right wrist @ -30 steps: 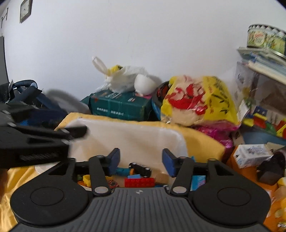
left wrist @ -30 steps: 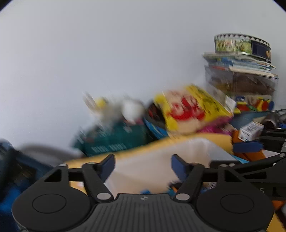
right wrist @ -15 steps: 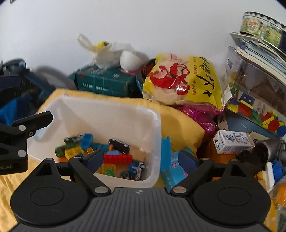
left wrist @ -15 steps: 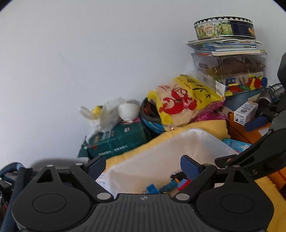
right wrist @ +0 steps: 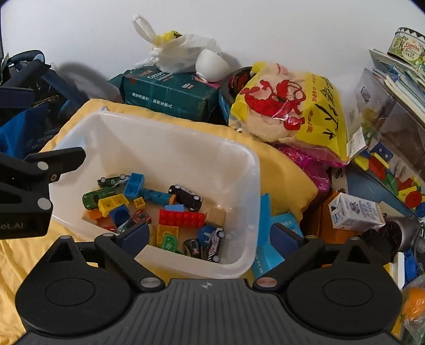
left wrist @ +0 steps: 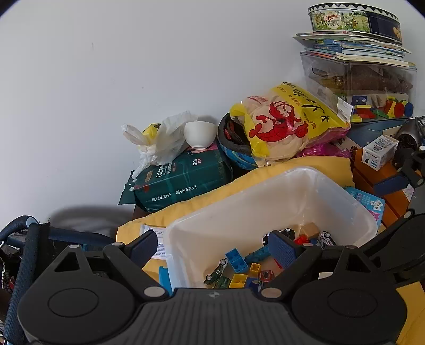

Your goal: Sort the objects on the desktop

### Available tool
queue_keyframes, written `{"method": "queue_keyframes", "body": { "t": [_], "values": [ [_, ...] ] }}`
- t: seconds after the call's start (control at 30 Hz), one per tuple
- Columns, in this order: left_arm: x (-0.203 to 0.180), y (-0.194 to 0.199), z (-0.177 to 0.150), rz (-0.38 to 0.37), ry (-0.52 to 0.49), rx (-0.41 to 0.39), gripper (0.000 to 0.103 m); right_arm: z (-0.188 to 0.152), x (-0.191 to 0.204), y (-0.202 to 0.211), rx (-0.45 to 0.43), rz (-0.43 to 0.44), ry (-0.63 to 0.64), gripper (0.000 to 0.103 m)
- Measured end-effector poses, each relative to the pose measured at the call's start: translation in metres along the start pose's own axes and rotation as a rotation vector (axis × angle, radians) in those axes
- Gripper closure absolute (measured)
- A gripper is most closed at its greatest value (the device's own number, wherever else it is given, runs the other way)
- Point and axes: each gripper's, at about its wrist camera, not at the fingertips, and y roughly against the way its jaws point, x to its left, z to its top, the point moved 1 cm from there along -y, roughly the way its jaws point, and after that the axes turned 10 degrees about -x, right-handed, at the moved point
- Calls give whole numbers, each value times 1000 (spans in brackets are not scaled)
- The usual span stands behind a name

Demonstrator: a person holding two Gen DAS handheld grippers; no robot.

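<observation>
A white plastic bin (right wrist: pixel 236 159) sits on a yellow cloth (right wrist: pixel 281 169) and holds toy cars and building bricks, among them a red brick (right wrist: pixel 182 218) and a black car (right wrist: pixel 186 197). The bin also shows in the left wrist view (left wrist: pixel 300 191). My left gripper (left wrist: pixel 212 248) is open and empty above the bin's near left corner. My right gripper (right wrist: pixel 209 236) is open and empty above the bin's near right edge. The left gripper's body shows at the left of the right wrist view (right wrist: pixel 29 183).
Behind the bin lie a green tissue pack (right wrist: pixel 170 90), a white bowl (right wrist: pixel 211 65), a tied plastic bag (right wrist: pixel 175 51) and a yellow snack bag (right wrist: pixel 294 103). At right are a small carton (right wrist: pixel 353 212), a blue box (right wrist: pixel 268 238), a clear box of toys (left wrist: pixel 372 87), books and a cookie tin (left wrist: pixel 353 21).
Both grippers have risen and tilted down, so the bin's contents came into view. Both jaws have opened wider.
</observation>
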Motion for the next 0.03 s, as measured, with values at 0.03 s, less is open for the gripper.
{"method": "queue_keyframes", "body": {
  "t": [0.03],
  "values": [
    [2,0,0,7,3,-1,10,-1,1,0,3,0,-2,3]
  ]
}}
